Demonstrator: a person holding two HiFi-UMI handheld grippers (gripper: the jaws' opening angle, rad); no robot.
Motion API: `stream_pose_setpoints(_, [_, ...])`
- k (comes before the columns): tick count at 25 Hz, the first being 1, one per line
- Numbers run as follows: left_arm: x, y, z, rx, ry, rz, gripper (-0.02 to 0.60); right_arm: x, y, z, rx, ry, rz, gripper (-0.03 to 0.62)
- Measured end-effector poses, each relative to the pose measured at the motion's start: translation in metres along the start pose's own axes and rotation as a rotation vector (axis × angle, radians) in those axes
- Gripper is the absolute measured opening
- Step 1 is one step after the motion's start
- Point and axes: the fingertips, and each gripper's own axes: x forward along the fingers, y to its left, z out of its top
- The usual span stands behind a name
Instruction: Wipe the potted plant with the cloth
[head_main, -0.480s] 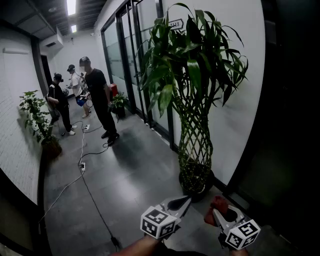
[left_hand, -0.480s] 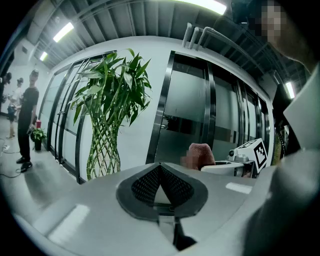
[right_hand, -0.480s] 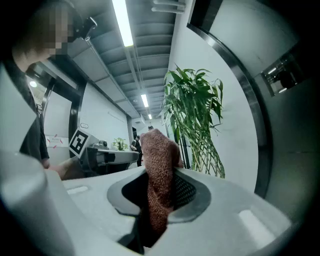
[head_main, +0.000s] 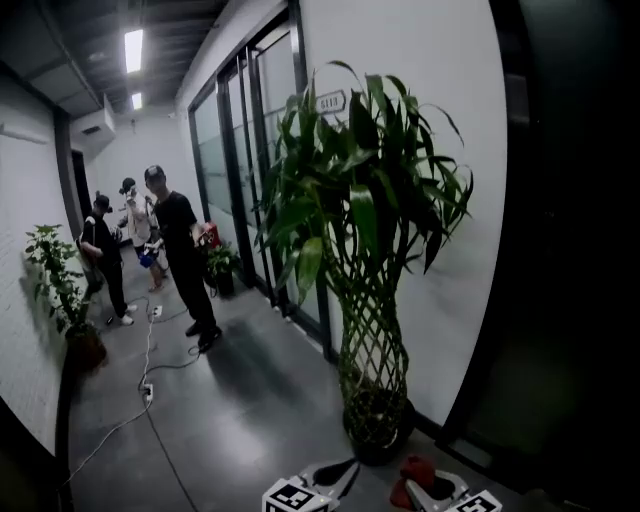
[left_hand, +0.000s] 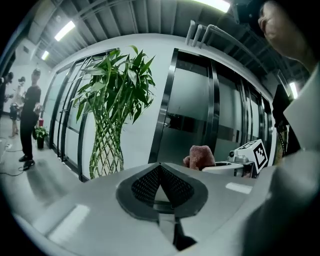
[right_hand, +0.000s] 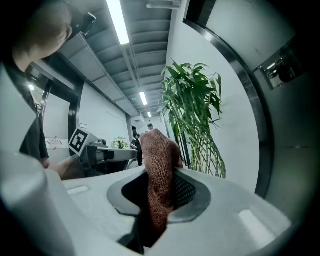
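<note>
the cloth could be slipping out, or the plant could be tipping

the right tool (right_hand: 161, 197) is squeezing the red-brown cloth (right_hand: 159, 167), and a big bit is poking up past its tips. the left tool (left_hand: 160, 186) is pinched shut with nothing in it. both are waiting low down, near the potted plant (head_main: 365, 230) but not touching it. the plant is standing on the floor (head_main: 230, 420) by the white wall (head_main: 480, 120), in a dark pot (head_main: 378, 432). i am thinking a hard push on the tall woven stems (head_main: 372, 350) could be rocking the pot over. rough wiping could be bending or tearing the long leaves (head_main: 310, 260). the cloth could be catching on the stems and pulling out of the tool.
</note>
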Motion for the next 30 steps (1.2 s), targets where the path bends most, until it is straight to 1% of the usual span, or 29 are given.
stream_pose_setpoints(1, [-0.002,0.000,0.006,-0.004,-0.002,-0.004,0.017,0.003,0.000,0.006,-0.006,-0.008,-0.001,0.071])
stream_pose_setpoints(3, [0.010,0.009,0.042,0.020,-0.037,-0.024,0.018,0.010,-0.001,0.014,-0.015,-0.018,-0.008,0.071])
stream_pose_setpoints(4, [0.017,0.012,0.054,0.027,-0.046,-0.034,0.017,0.014,-0.002,0.015,-0.013,-0.016,-0.013,0.071])
stream_pose_setpoints(8, [0.039,0.035,0.069,0.039,-0.034,-0.067,0.018,0.038,-0.016,0.019,0.003,-0.022,-0.048,0.071])
stream_pose_setpoints(11, [0.056,0.052,0.093,0.057,-0.034,-0.115,0.050,0.062,-0.027,0.031,-0.002,-0.038,-0.074,0.071])
stream_pose_setpoints(14, [0.073,0.069,0.131,0.078,-0.059,-0.177,0.077,0.090,-0.038,0.050,-0.005,-0.062,-0.088,0.071])
stream_pose_setpoints(16, [0.082,0.077,0.162,0.083,-0.088,-0.229,0.087,0.107,-0.042,0.072,-0.025,-0.093,-0.087,0.071])
stream_pose_setpoints(19, [0.093,0.084,0.212,0.079,-0.134,-0.323,0.095,0.125,-0.046,0.118,-0.072,-0.154,-0.092,0.071])
stream_pose_setpoints(23, [0.109,0.102,0.275,0.033,-0.182,-0.444,0.103,0.145,-0.053,0.190,-0.116,-0.234,-0.099,0.071])
stream_pose_setpoints(26, [0.118,0.115,0.310,0.046,-0.202,-0.491,0.123,0.159,-0.052,0.238,-0.156,-0.276,-0.100,0.071])
stream_pose_setpoints(30, [0.133,0.123,0.342,0.100,-0.218,-0.516,0.123,0.170,-0.046,0.297,-0.241,-0.336,-0.112,0.071])
